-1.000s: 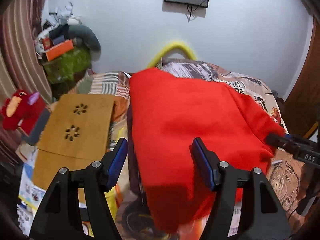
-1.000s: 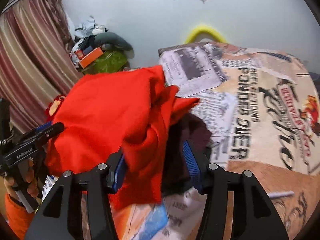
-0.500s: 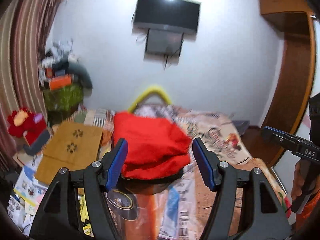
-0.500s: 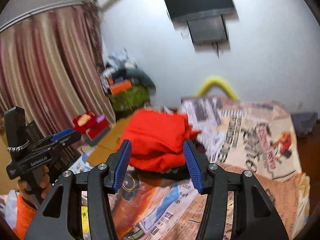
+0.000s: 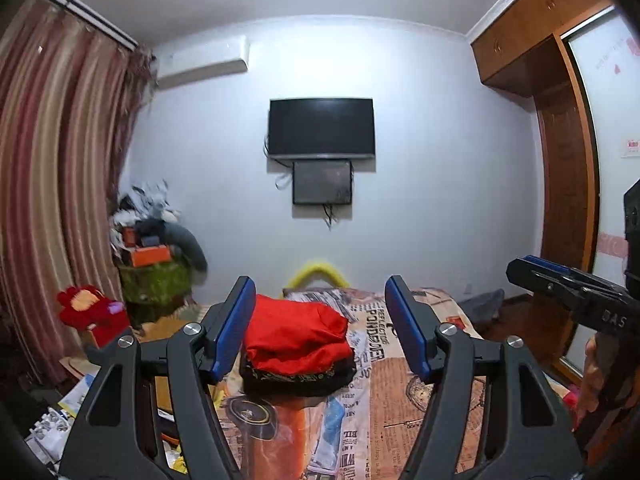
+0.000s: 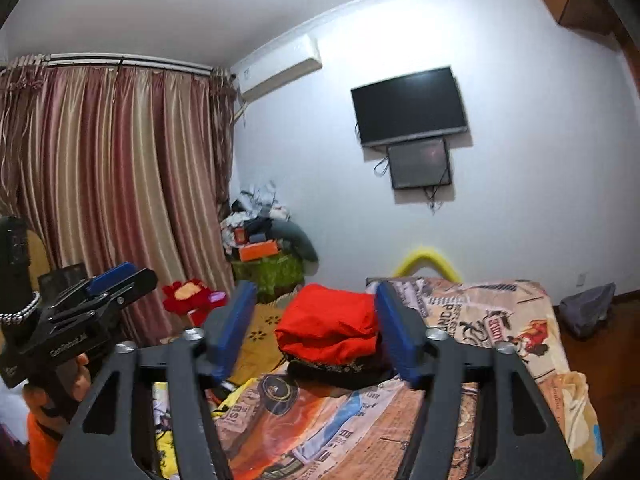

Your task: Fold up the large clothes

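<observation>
Now folded red garment (image 5: 294, 336) on bed (image 5: 400, 384), well beyond both tongs, left tongs (image 5: 320, 328) agape, right tongs (image 6: 316, 330) just widened, nothing gripped

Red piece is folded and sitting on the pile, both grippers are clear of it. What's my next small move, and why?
Probably turn to look for the next unfolded garment. The red garment lies folded on a dark folded garment on the bed. The left gripper and right gripper are open, the jaws having just widened with nothing between them. No loose garment shows on the bed.

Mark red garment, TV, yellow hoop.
red garment (image 5: 296, 332), left wrist view, top fold.
TV (image 5: 321, 127), left wrist view, screen centre.
yellow hoop (image 6: 426, 259), right wrist view, top of arc.
</observation>
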Motion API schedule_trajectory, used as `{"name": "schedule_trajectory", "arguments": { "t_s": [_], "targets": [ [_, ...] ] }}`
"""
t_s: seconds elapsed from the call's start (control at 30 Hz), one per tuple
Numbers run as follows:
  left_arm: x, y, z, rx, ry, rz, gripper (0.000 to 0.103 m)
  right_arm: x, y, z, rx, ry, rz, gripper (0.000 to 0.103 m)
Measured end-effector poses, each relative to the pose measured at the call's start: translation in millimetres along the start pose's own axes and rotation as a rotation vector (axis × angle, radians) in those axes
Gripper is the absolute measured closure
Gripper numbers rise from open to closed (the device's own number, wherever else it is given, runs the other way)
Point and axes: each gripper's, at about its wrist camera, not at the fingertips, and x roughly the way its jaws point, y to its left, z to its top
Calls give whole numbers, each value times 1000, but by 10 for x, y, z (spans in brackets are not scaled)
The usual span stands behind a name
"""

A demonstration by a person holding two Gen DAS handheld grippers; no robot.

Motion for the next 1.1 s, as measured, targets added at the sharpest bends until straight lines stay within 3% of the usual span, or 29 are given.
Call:
{"name": "schedule_trajectory", "arguments": {
  "t_s": [0.2, 0.53, 1.1],
  "targets": [
    [-58, 17, -165, -32, 5, 44, 12, 8, 157, -57, -53, -67, -62, 0],
    [-50, 23, -301, -45, 32, 61, 10, 168, 201, -54, -57, -31, -73, 0],
    [-35, -14, -396, -40, 43, 69, 8, 11, 147, -194, -39, -10, -75, 0]
  ]
}}
